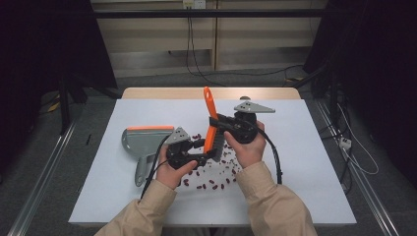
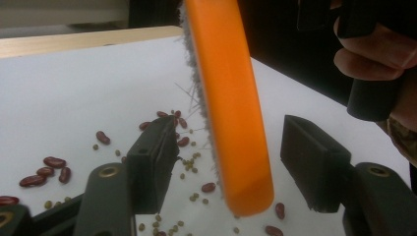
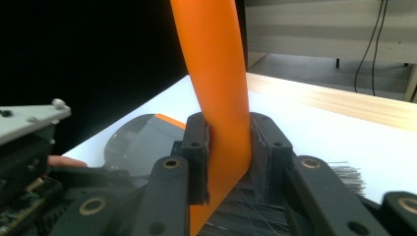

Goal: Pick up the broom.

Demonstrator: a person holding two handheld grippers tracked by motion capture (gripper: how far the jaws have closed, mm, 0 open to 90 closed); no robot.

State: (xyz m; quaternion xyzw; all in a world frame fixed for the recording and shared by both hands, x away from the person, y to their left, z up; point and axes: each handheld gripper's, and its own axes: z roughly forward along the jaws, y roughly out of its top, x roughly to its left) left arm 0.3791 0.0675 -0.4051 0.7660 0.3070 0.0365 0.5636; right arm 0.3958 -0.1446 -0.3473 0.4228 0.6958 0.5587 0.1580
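Over scattered beans (image 1: 212,183): right gripper (image 1: 227,125) clamped on orange brush (image 1: 211,120), left gripper (image 1: 200,158) spread around its end. Probably sweeping; next, toward dustpan (image 1: 142,140).

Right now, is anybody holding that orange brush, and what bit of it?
Yes. The right tongs are clamped on the orange brush, low on its orange back just above the bristles. The left tongs stand open around its tip.
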